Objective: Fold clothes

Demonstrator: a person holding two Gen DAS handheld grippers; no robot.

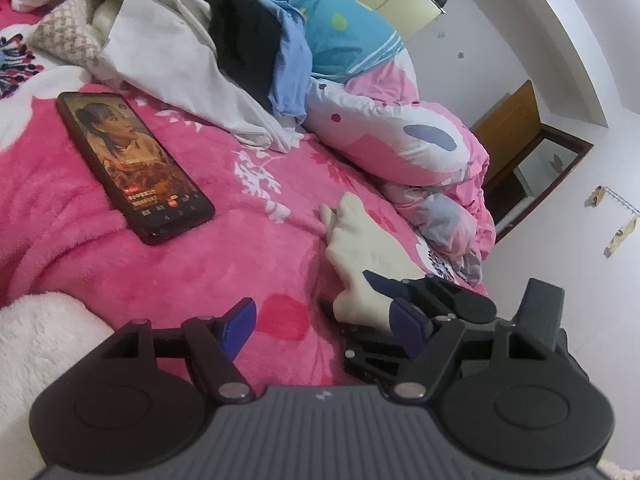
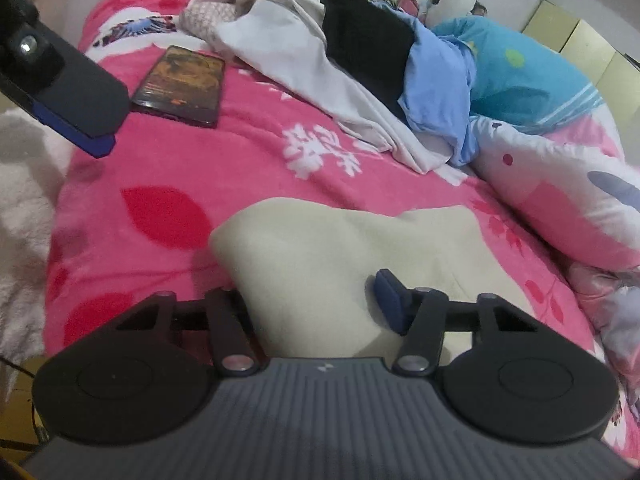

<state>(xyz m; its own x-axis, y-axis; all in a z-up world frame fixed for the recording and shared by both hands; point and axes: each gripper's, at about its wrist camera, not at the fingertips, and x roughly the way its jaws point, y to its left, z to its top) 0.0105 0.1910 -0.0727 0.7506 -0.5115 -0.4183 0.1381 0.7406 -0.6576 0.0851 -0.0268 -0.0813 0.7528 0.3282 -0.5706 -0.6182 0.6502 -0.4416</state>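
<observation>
A cream garment (image 2: 340, 248) lies on the pink blanket (image 2: 168, 168). In the right wrist view my right gripper (image 2: 306, 290) straddles its near edge. The right pad (image 2: 388, 300) stands clear on top of the cloth, and the left pad is hidden under the fabric. The jaws stand apart around the cloth. In the left wrist view my left gripper (image 1: 324, 324) is open over bare blanket, just left of the cream garment (image 1: 360, 248) and beside my right gripper (image 1: 348, 292). One finger (image 2: 76, 120) of the left gripper shows at the upper left of the right wrist view.
A lit phone (image 1: 132, 168) lies on the blanket to the left. Behind it sits a pile of white (image 1: 180, 60), black (image 1: 244, 40) and blue (image 1: 292, 76) clothes. A teal pillow (image 1: 344, 36) and pink quilt (image 1: 400, 136) fill the right. White fluffy fabric (image 1: 40, 340) lies near left.
</observation>
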